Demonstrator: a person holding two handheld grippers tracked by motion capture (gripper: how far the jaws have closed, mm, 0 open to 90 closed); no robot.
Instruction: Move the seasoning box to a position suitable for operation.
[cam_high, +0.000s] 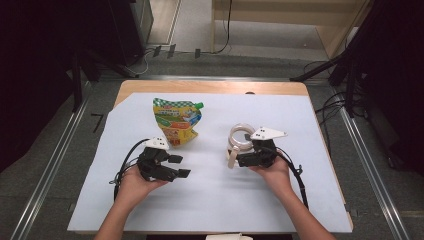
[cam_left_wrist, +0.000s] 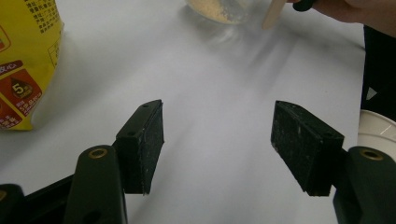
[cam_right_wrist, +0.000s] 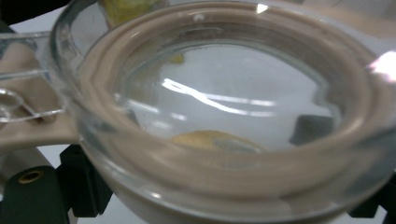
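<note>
— Jar (cam_right_wrist: 224, 116) first: clear, round, glassy, ringed by a beige seal, a clear latch tab on one side, some tan powder at the bottom. Where?

— On the pale sheet (cam_high: 215, 200), right of centre, right gripper (cam_high: 239, 161) clamped around it, black jaws on either side of the wall.

— And the left gripper (cam_left_wrist: 217, 149)?

— Held low over bare sheet, matte black pads well apart, gripping nothing. Just beyond it, a glossy yellow pouch (cam_high: 177, 121), crinkled, green at the top corner, well apart from the jar.
</note>
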